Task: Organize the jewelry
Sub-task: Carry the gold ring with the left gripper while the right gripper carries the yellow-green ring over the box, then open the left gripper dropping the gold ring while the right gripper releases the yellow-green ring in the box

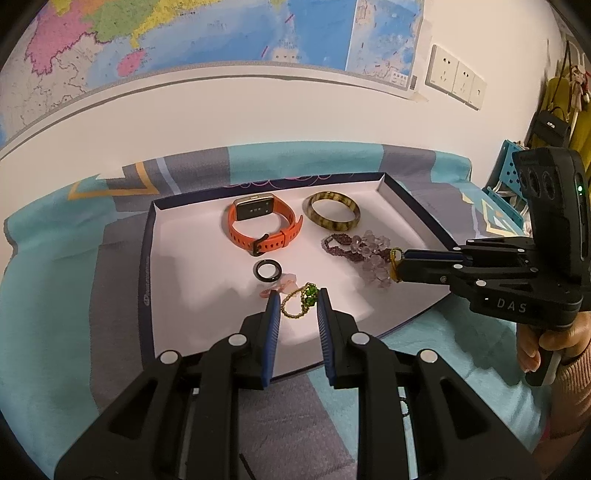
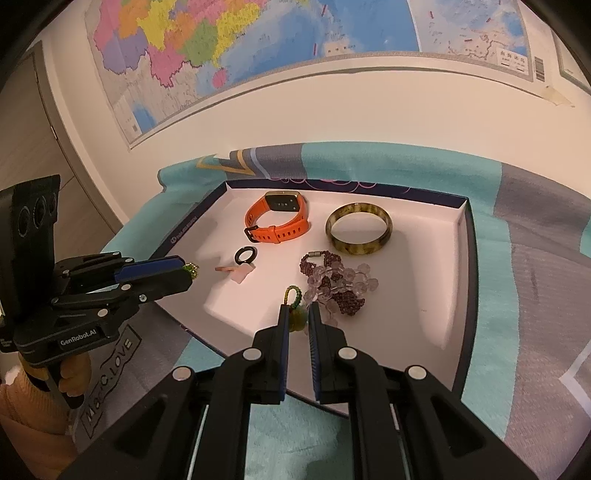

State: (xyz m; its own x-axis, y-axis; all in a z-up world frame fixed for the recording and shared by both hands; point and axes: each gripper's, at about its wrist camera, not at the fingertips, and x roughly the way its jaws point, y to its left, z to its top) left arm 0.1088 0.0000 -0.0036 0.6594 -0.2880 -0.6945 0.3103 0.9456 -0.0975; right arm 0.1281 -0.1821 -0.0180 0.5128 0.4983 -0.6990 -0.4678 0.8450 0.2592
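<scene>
Gripping a green beaded ring (image 1: 303,300) between its blue pads, the left gripper (image 1: 297,299) hangs over the white tray (image 1: 192,266), near the black ring (image 1: 269,271), orange watch (image 1: 263,226) and amber bangle (image 1: 331,213); in the right wrist view, the right gripper (image 2: 298,311) is clenched on a yellow-green beaded charm (image 2: 297,314), beside the purple bead bracelet (image 2: 338,282).

We note the wall map (image 1: 207,33) is cut off by the frame's top edge in both views; its print is too small to read. Below the map, the right gripper (image 2: 297,308) partly covers a yellow-green beaded piece (image 2: 295,314), and we cannot tell its full shape. The pink item (image 2: 240,275) beside the black ring (image 2: 245,256) is too blurred to identify.
</scene>
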